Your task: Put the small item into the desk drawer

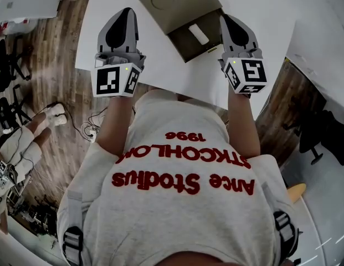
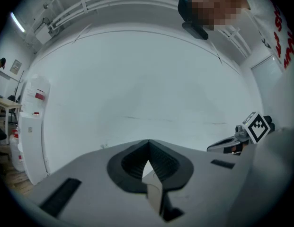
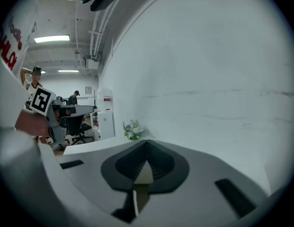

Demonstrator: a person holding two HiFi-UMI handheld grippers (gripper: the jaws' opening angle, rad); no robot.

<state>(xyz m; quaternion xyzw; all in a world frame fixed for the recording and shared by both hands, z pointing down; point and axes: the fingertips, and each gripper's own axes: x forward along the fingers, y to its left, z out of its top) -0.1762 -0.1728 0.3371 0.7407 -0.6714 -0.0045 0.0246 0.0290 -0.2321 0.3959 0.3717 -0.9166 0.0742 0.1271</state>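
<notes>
white and small, the item [image 1: 198,34] lies inside the open desk drawer [image 1: 183,41]. just beside the drawer's right edge the right tongs [image 1: 226,20] are closed on nothing. the left tongs [image 1: 127,13] are also closed and empty over the bench [image 1: 160,73]. shutting the drawer looks next: press squarely on its front, push straight and slowly.

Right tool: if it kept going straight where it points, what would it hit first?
Probably the white wall: it fills the view beyond the shut right tool, though depth is unclear.
</notes>
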